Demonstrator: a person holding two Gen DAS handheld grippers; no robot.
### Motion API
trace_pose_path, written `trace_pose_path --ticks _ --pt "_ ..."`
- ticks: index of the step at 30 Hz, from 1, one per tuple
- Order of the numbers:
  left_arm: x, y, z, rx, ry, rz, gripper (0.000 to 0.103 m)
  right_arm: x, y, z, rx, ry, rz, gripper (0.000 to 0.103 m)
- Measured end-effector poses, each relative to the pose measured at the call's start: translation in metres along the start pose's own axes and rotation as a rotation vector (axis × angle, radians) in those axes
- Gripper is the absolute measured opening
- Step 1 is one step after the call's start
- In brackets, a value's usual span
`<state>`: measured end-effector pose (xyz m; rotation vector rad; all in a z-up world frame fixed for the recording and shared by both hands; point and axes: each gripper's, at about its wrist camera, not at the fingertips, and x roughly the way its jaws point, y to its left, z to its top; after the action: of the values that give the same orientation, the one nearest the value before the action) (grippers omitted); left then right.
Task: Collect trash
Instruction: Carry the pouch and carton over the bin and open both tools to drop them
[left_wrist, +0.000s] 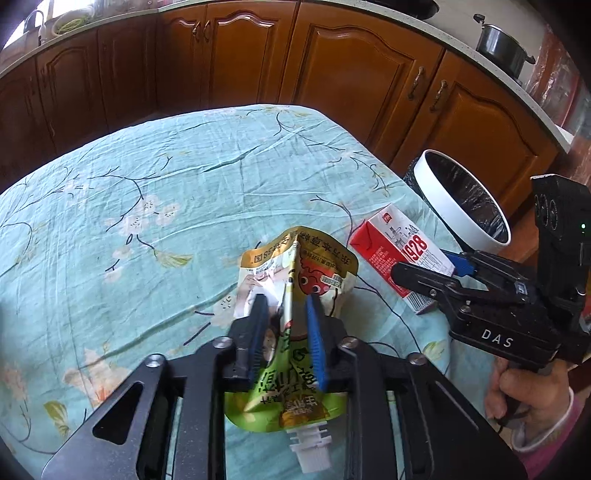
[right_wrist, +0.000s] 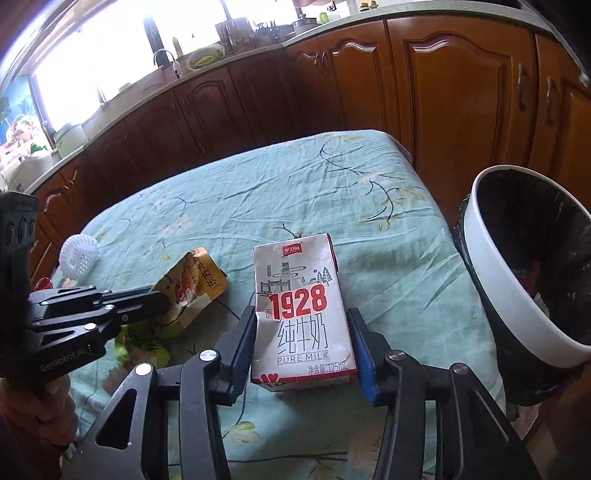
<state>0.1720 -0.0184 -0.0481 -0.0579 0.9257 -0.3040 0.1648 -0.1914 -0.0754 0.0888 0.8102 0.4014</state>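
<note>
We see 1 trash bin (right_wrist: 517, 295), white rim w/ black liner, just beside the table's right edge; teal floral tablecloth (left_wrist: 147, 184) under all items. 1 white spiky ball (right_wrist: 78, 254) lies behind the left gripper (left_wrist: 284, 306), whose fingers pinch 1 green spouted drink pouch (left_wrist: 295, 266). Right gripper (right_wrist: 301, 332) jaws bracket 1 red-white "1928" milk carton (right_wrist: 301, 295) lying flat; contact: cannot tell.
</note>
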Motion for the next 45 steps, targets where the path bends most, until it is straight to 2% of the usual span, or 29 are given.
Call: trace_pose_path --ticks 7,21,33,45 --pt "-0.016 -0.023 -0.009 0.023 -0.028 -0.016 0.004 -0.052 -0.004 -0.008 0.049 -0.108 0.026 0.048" --pt "-0.049 -0.083 -0.018 0.085 -0.097 -0.078 0.004 -0.119 -0.021 -0.034 0.114 -0.221 0.024 0.048" --pt "-0.057 -0.117 -0.013 0.15 -0.137 -0.052 0.004 -0.136 -0.056 -0.042 0.184 -0.26 -0.019 0.048" --pt "-0.045 -0.143 0.01 0.189 -0.142 -0.076 0.004 -0.144 -0.092 -0.038 0.239 -0.282 -0.068 0.048"
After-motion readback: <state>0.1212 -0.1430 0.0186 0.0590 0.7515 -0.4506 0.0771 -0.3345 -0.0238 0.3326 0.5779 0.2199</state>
